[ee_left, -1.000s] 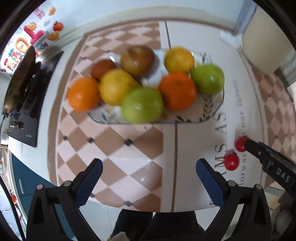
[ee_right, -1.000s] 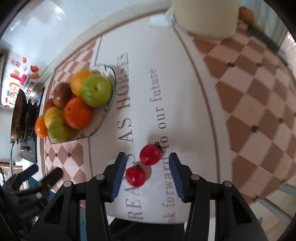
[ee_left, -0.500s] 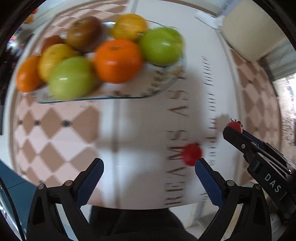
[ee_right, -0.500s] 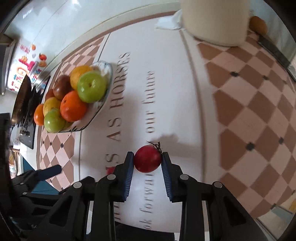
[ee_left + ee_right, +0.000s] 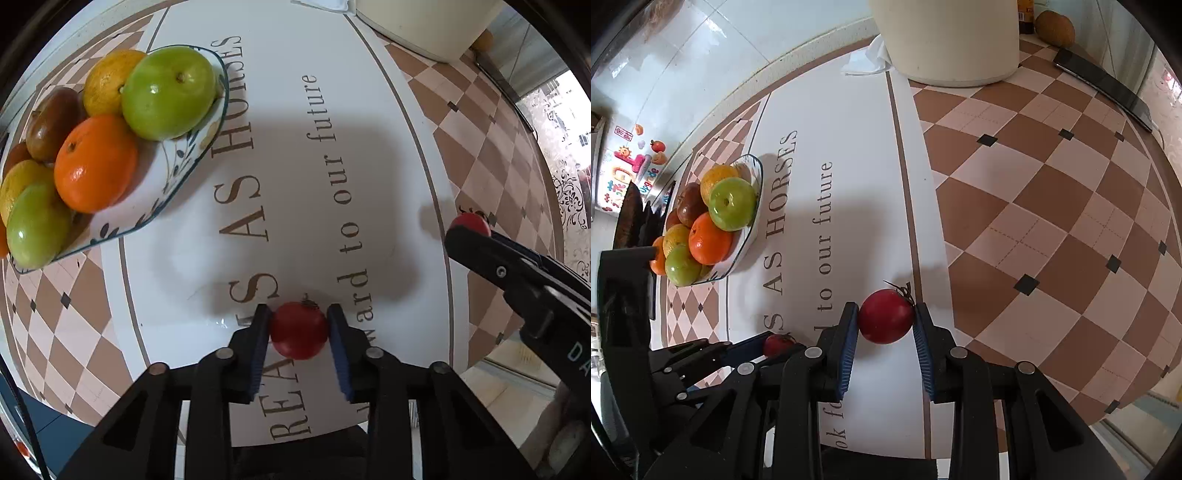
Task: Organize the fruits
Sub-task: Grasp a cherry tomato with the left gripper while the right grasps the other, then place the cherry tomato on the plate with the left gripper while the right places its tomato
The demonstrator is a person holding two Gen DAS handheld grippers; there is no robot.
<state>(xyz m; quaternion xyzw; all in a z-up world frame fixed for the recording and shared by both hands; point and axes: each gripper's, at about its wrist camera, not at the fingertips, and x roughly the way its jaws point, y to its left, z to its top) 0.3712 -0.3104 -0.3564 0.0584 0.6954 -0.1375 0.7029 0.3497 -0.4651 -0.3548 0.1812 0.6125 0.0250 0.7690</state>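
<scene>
My left gripper (image 5: 299, 325) is shut on a small red tomato (image 5: 299, 330) low over the white printed mat. My right gripper (image 5: 885, 321) is shut on a second red tomato (image 5: 885, 316), held above the mat's right border; that tomato (image 5: 470, 223) also shows at the right of the left wrist view. A patterned plate (image 5: 192, 155) at the left holds green apples (image 5: 168, 98), oranges (image 5: 94, 162) and several other fruits. The plate (image 5: 755, 218) shows at the left of the right wrist view too, with the left gripper's tomato (image 5: 777, 344) below it.
A large cream container (image 5: 947, 37) stands at the back with a crumpled tissue (image 5: 866, 59) beside it. A dark flat object (image 5: 1104, 86) lies at the back right. A stove (image 5: 631, 218) is far left. The checkered counter edge curves at the right.
The left gripper moved right to the loose tomato and shut on it. The right gripper kept its grip on its tomato and lifted it slightly.
</scene>
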